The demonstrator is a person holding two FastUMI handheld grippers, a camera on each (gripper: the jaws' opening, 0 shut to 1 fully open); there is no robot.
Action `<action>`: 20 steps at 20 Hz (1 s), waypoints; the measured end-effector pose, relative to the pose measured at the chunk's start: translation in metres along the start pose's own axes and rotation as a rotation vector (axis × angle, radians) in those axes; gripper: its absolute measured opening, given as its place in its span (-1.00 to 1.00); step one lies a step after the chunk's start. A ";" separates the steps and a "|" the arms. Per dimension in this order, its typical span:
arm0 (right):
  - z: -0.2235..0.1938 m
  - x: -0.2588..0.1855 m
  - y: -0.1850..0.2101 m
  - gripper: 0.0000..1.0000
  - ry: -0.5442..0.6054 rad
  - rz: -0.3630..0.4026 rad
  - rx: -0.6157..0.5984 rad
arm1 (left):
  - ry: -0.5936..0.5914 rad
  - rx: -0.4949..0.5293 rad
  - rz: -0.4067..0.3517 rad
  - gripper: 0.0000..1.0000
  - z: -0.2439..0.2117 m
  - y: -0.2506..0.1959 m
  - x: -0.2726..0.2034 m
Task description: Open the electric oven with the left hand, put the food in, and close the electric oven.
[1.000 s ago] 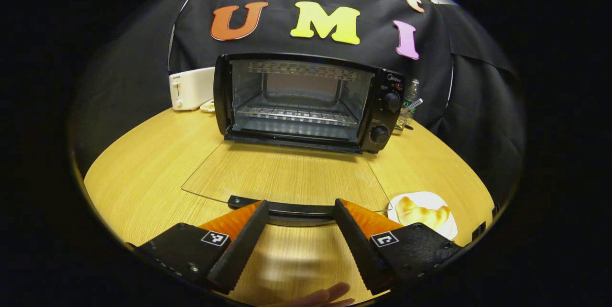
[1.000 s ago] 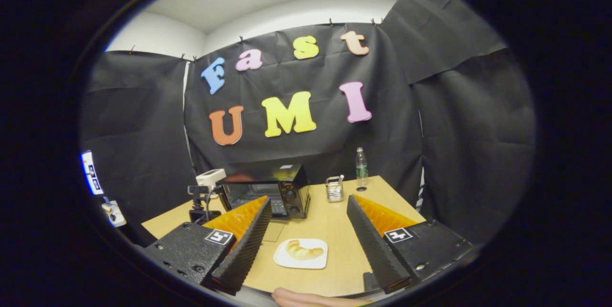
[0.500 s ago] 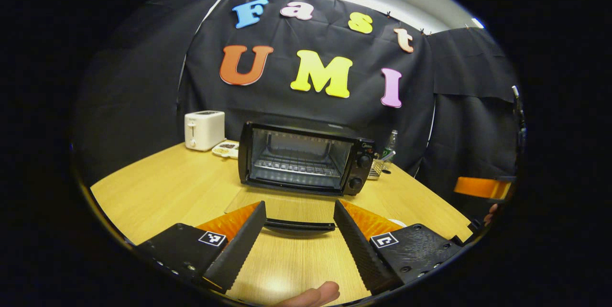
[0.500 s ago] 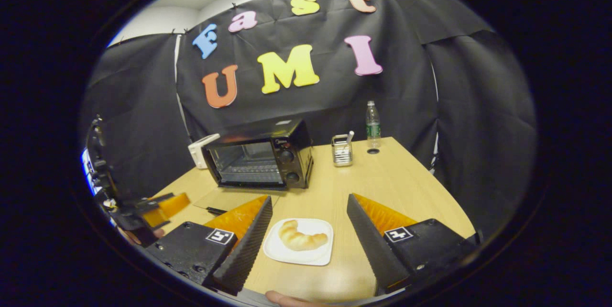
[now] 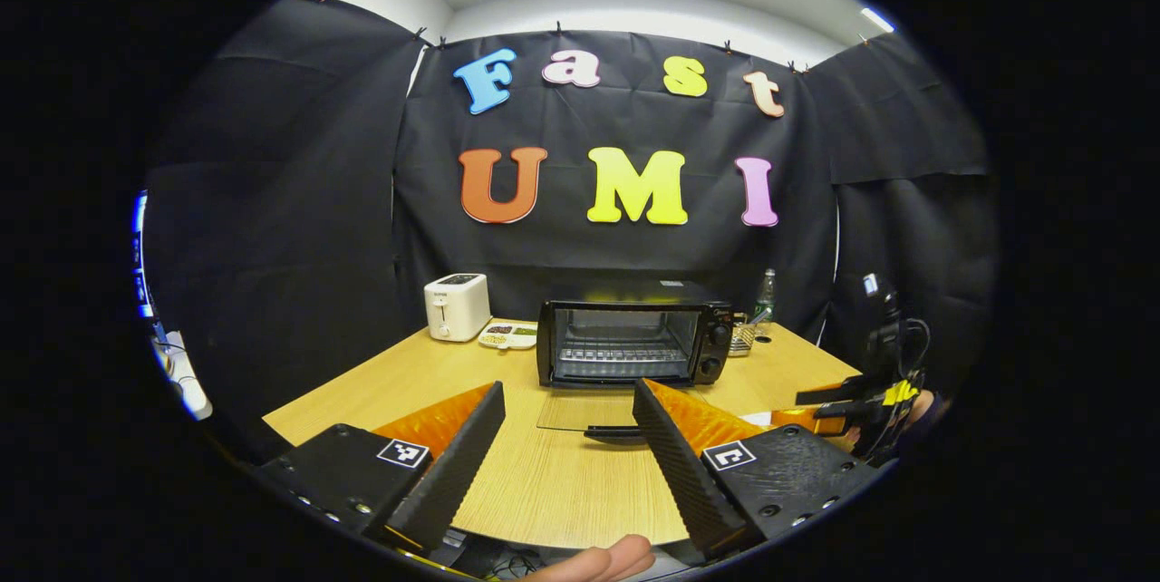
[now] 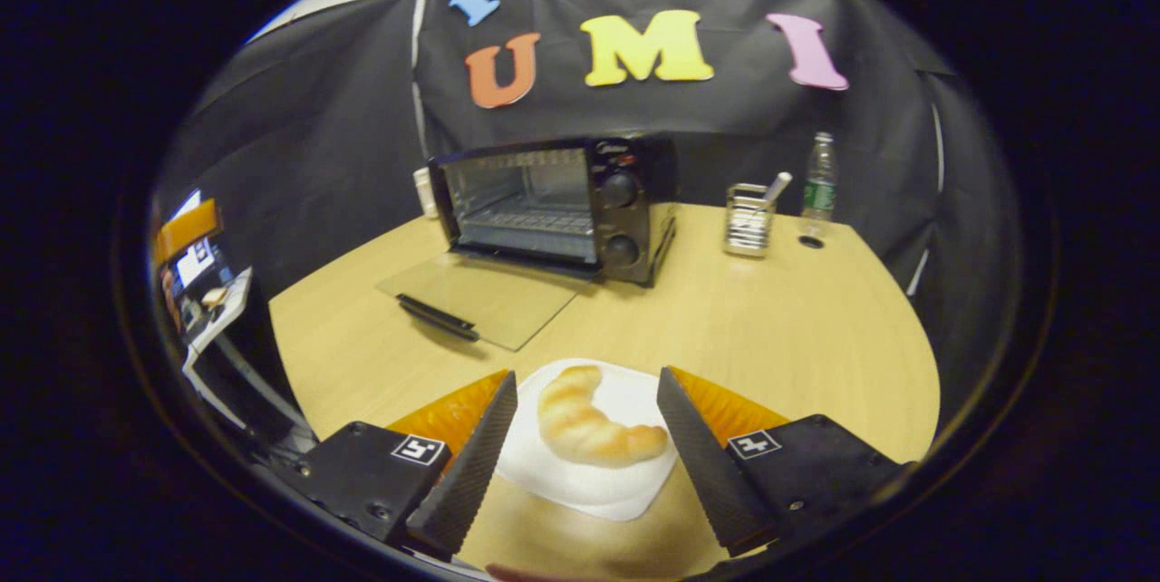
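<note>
The black electric oven [image 5: 634, 342] stands at the back of the wooden table, its glass door [image 5: 580, 410] folded down flat and its wire rack bare. My left gripper [image 5: 566, 393] hovers open, well back from the door handle [image 5: 616, 432], with nothing between its fingers. A croissant [image 6: 589, 428] lies on a white plate [image 6: 598, 496] near the front edge. My right gripper [image 6: 587, 378] is open just above it, one finger on either side of the croissant. In the right gripper view the oven [image 6: 562, 201] and its lowered door [image 6: 480, 292] sit to the left beyond the plate.
A white toaster [image 5: 456, 305] and a small snack tray [image 5: 507, 334] stand left of the oven. A wire utensil holder [image 6: 748, 219] and a water bottle [image 6: 818, 179] stand at its right. Bare tabletop [image 6: 770, 319] lies between the plate and the oven.
My left gripper has drawn back and up from the door handle, leaving the door down. My right gripper has come down and forward over the croissant plate.
</note>
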State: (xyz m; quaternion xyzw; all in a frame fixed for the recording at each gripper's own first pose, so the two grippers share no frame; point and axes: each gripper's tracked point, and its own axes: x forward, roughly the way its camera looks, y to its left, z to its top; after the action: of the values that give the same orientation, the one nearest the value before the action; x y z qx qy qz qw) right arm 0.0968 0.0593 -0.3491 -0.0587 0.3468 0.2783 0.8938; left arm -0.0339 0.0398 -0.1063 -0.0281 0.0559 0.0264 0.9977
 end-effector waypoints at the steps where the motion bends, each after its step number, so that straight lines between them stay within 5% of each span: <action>1: -0.008 0.002 0.001 0.86 0.026 0.017 -0.023 | -0.005 -0.014 -0.025 0.88 0.004 -0.005 -0.007; 7: -0.027 0.028 -0.013 0.76 0.111 -0.033 -0.037 | -0.083 0.003 -0.080 0.87 0.040 -0.015 -0.036; 17: -0.033 0.040 -0.015 0.47 0.174 -0.261 0.048 | -0.098 -0.037 -0.158 0.88 0.042 -0.027 -0.051; 20: -0.031 0.036 0.001 0.28 0.190 -0.208 0.090 | -0.108 -0.050 -0.183 0.88 0.042 -0.025 -0.059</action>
State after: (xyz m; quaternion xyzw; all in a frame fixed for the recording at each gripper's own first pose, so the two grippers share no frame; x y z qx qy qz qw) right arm 0.0999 0.0674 -0.3963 -0.0805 0.4340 0.1616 0.8826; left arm -0.0867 0.0148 -0.0566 -0.0568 -0.0014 -0.0622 0.9964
